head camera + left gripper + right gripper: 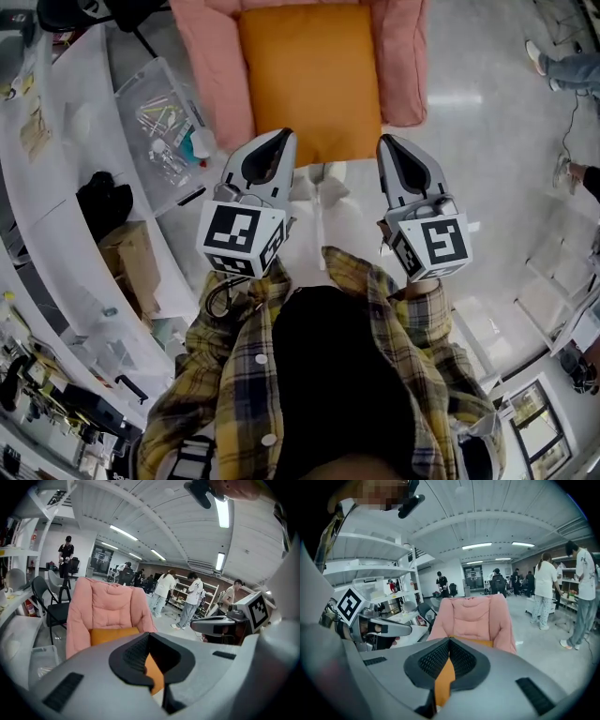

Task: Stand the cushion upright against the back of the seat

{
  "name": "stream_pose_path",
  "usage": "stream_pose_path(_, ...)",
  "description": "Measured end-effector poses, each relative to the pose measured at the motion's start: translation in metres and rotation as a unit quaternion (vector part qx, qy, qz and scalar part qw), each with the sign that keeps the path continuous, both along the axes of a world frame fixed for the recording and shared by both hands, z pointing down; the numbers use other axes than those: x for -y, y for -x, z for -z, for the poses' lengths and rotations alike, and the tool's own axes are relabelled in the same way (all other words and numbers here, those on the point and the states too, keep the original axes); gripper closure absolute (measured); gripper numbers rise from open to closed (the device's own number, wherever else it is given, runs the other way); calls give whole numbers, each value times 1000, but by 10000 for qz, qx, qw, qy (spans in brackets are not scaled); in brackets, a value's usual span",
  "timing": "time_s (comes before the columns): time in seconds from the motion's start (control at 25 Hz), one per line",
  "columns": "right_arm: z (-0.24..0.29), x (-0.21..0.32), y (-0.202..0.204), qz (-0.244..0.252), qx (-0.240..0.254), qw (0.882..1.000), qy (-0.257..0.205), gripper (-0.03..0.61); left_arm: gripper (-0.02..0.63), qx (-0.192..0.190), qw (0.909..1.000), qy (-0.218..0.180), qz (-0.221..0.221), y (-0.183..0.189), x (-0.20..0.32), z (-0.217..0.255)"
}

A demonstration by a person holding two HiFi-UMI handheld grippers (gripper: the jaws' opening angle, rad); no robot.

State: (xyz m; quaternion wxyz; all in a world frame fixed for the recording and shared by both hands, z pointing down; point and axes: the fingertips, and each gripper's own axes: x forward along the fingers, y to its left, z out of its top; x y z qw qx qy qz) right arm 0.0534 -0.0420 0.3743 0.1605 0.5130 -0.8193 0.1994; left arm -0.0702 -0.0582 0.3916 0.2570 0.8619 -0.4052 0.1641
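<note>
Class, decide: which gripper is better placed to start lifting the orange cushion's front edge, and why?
Left, narrowly. The left gripper reaches over a front corner of the cushion; the right gripper sits just beside its edge. Both look shut.

Floor (487, 141): pale, glossy.
On it: pink seat (211, 56); clear bin (164, 122) just beside the seat.

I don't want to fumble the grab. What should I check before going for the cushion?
1. Cushion lying flat on the pink chair's seat, uncovered: ok.
2. Left gripper's jaws apart for a grab: not ok, together, nothing between.
3. Right gripper's jaws apart: not ok, together, nothing between.
4. Backrest free of other things: ok.
5. Height of tips above cushion's front edge: cannot tell.
</note>
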Motion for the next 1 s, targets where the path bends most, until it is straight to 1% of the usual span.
stream_pose_path(0.16, -26, 7, -14, 15, -62, 9999, 141, 560, 611, 42, 9999, 147, -30, -14, 3, -28)
stream_pose_path(0.32, -52, 5, -23, 210, -176, 9993, 268, 560, 610, 113, 9994, 303, 149, -21, 3, -56)
stream_pose_path(0.48, -77, 7, -22, 405, -278, 9983, 312, 560, 610, 186, 9989, 306, 315, -21, 9, -80)
stream_pose_path(0.64, -102, 9, -25, 523, -451, 9968, 403, 558, 610, 266, 9978, 345, 506, -13, 15, -105)
stream_pose_path(0.76, -126, 7, -31, 539, -452, 9957, 603, 558, 609, 292, 9962, 532, 625, -5, 13, -127)
stream_pose_path(0.92, -168, 5, -37, 589, -429, 9924, 992, 557, 609, 395, 9920, 814, 879, 8, 7, -163)
stream_pose_path(1.0, -185, 2, -41, 569, -487, 9906, 1145, 557, 606, 417, 9906, 940, 907, 10, 3, -178)
